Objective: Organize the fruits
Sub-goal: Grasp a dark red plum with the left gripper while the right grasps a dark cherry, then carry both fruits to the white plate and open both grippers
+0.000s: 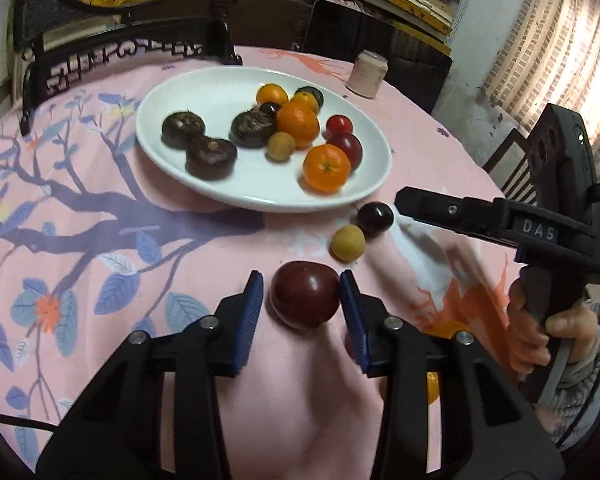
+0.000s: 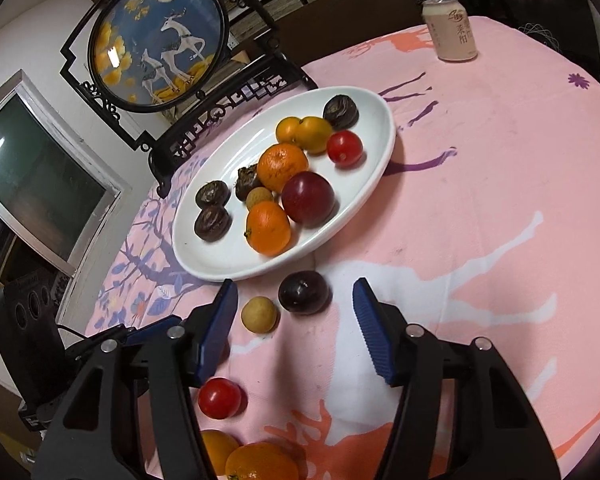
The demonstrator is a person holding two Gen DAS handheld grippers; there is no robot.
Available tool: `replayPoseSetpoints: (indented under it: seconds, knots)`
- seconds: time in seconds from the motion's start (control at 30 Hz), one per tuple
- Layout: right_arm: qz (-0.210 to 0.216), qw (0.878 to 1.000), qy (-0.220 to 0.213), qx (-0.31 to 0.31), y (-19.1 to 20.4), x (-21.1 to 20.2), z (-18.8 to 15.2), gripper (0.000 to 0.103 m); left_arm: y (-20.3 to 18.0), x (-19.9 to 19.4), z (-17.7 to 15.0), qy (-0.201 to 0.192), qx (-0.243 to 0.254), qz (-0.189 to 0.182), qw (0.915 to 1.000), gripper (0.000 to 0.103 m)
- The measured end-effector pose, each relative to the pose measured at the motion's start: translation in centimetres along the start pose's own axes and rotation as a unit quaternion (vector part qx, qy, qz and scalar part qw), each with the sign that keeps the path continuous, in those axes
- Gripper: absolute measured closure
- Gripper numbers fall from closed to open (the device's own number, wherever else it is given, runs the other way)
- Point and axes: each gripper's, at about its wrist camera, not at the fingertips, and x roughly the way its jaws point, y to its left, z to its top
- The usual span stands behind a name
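Observation:
A white oval plate (image 1: 172,92) (image 2: 364,104) holds oranges, dark water chestnuts, plums, a longan and a cherry tomato. My left gripper (image 1: 302,296) stands around a dark red plum (image 1: 305,294) on the pink cloth; its right pad touches the plum, its left pad stands just beside it. My right gripper (image 2: 296,312) is open and empty, with a dark plum (image 2: 304,292) (image 1: 375,219) and a longan (image 2: 260,314) (image 1: 348,243) between its fingers near the plate's edge. A red tomato (image 2: 219,398) and two oranges (image 2: 262,462) lie below it.
A drink can (image 2: 452,28) (image 1: 367,74) stands at the table's far side. A black carved screen with a deer picture (image 2: 156,40) stands behind the plate. The right gripper's body and the hand holding it (image 1: 540,240) show at the right of the left wrist view.

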Motion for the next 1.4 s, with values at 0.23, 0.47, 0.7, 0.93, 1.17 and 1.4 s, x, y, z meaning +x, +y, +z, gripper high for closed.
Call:
replayPoseSetpoints:
  seconds: [0.23,0.47,0.7,0.93,1.17,1.4]
  knots:
    - [-0.009,1.000,0.007,0.010,-0.4,0.4,0.0,0.042,-1.9,2.4,-0.1,0.024,0.044,0.040,0.9979,0.051]
    - [-0.004,1.000,0.012,0.008,-0.3,0.7,-0.1,0.047,-1.8,2.0,0.1,0.011,0.043,0.048,0.9979,0.063]
    - [-0.012,1.000,0.025,-0.001,0.1,2.0,-0.2,0.051,-1.3,1.9,0.0,0.011,0.038,0.069,0.9968,0.063]
    - [-0.011,0.999,0.030,-0.018,0.5,2.7,-0.5,0.072,-1.3,2.1,0.0,0.007,0.044,0.081,0.9958,0.063]
    - [0.012,1.000,-0.019,-0.018,0.8,-1.1,-0.7,0.072,-0.6,-0.9,1.2,-0.039,0.009,0.080,0.9960,0.063]
    - [-0.003,0.998,-0.068,-0.017,1.5,-2.2,3.6,0.072,-0.2,0.4,7.5,-0.056,-0.003,0.122,0.9910,0.063]
